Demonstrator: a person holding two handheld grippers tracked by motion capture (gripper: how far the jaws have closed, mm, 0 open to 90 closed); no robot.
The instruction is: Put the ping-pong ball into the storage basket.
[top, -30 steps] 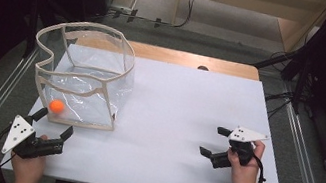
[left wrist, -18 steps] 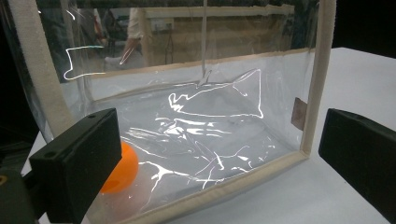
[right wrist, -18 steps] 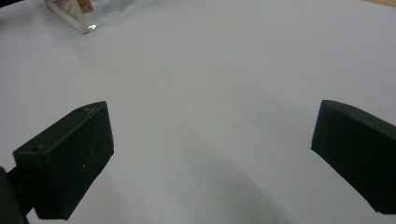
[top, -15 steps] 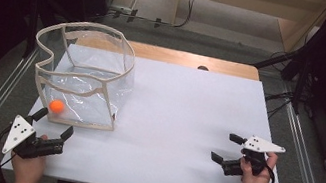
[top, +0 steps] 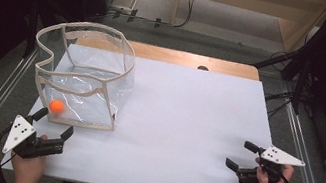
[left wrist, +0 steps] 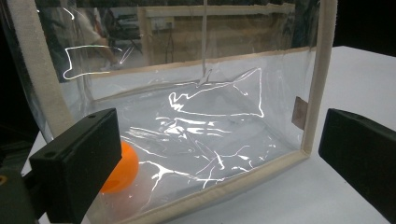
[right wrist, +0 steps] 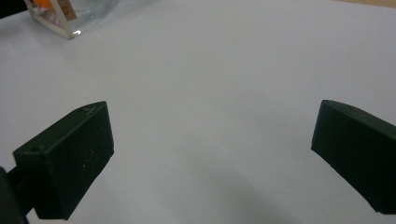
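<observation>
One clear bag (top: pixel 83 77), one orange ball (top: pixel 57 106) inside, just ahead of left gripper (top: pixel 52 124).
Both grippers wide open, empty; right gripper (top: pixel 243 156) far off, bare table (top: pixel 185 126) between.

no readable text, small brown tag on the clear bag (left wrist: pixel 187 121) too blurred to read

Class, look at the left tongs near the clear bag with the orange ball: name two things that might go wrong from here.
1. The clear bag looks soft and crinkled; if the open left tongs push its near wall, it may slide or fold on the white table rather than be gripped.
2. The orange ball lies loose inside near that wall, so a tilt could set it rolling.
</observation>
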